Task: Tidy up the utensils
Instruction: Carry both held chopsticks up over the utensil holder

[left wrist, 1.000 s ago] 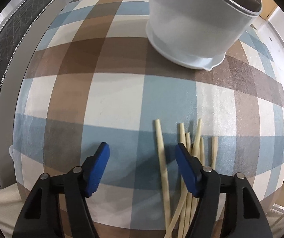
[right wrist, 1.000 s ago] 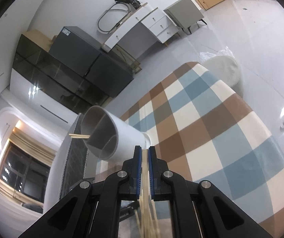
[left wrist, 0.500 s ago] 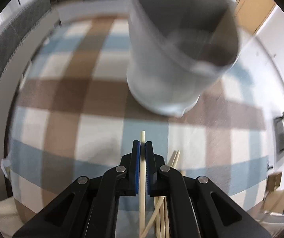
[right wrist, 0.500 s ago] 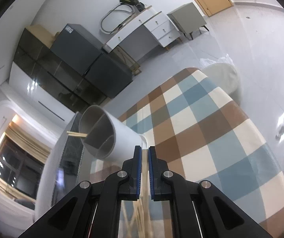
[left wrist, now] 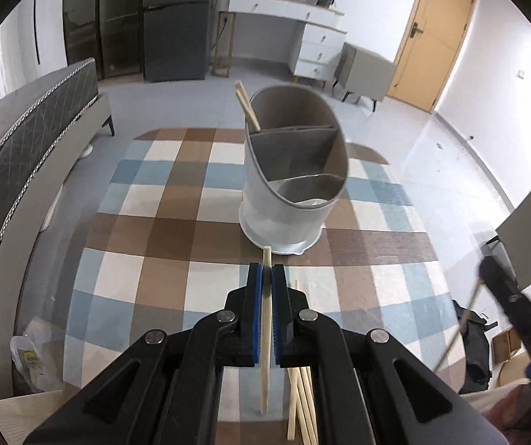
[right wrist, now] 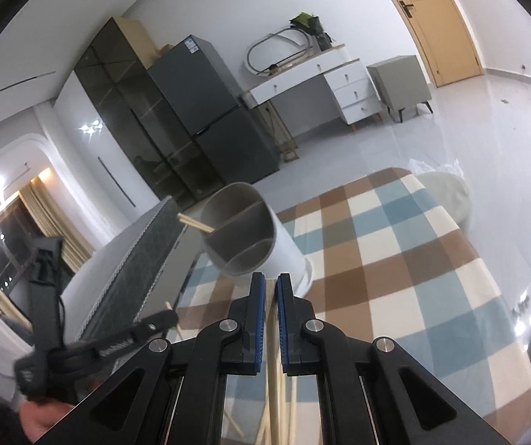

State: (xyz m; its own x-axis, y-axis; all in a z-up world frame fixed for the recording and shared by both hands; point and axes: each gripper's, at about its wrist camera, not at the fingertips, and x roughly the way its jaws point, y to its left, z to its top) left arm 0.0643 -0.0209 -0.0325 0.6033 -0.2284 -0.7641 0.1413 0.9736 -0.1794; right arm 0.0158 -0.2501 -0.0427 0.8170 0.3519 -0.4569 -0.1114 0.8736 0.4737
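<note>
A white utensil holder [left wrist: 290,181] with inner dividers stands on the checked tablecloth [left wrist: 161,222]; it also shows in the right wrist view [right wrist: 254,244]. A pair of chopsticks [left wrist: 246,105] leans in its back compartment. My left gripper [left wrist: 267,278] is shut on a single chopstick [left wrist: 264,333], held above the table just in front of the holder. Several loose chopsticks [left wrist: 300,396] lie on the cloth below it. My right gripper [right wrist: 271,289] is shut on a chopstick [right wrist: 273,371], raised near the holder; it also shows blurred in the left wrist view [left wrist: 503,296].
A grey quilted sofa [left wrist: 17,155] runs along the table's left side. A white dresser [left wrist: 284,33], dark fridge [left wrist: 172,18] and grey cabinet [left wrist: 365,74] stand across the room. A white bag [left wrist: 32,356] lies on the floor at the left.
My left gripper closed on one chopstick from the pile and lifted it up and back from the cloth. My right gripper rose slightly, still shut.
</note>
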